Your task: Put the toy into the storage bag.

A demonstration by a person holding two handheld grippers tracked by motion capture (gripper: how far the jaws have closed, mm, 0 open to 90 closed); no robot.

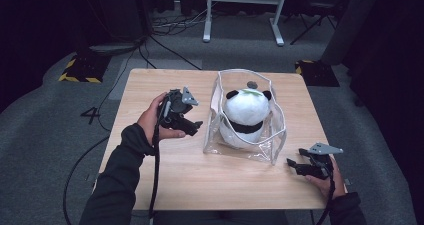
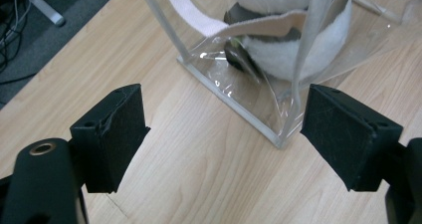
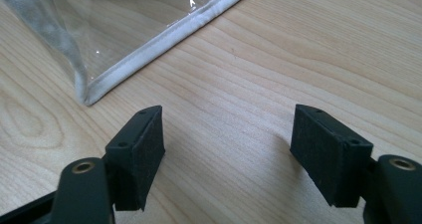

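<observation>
A clear plastic bag (image 1: 270, 135) with white trim stands upright on the wooden table (image 1: 165, 175). Inside it sits a black-and-white panda plush (image 1: 246, 116). My left gripper (image 1: 192, 126) is open, held just left of the bag and pointing at its side. In the left gripper view the bag's bottom corner (image 2: 278, 139) lies between the spread jaws, a short way ahead, with the plush (image 2: 288, 50) behind the plastic. My right gripper (image 1: 295, 166) is open near the table's front right, just off the bag's near corner (image 3: 89, 97). Nothing is between its jaws.
A white desk frame (image 1: 245, 15) and cables (image 1: 170, 25) stand on the grey floor beyond the table. Yellow-black taped blocks (image 1: 80, 70) lie at the far left and far right. Bare tabletop stretches in front of the bag.
</observation>
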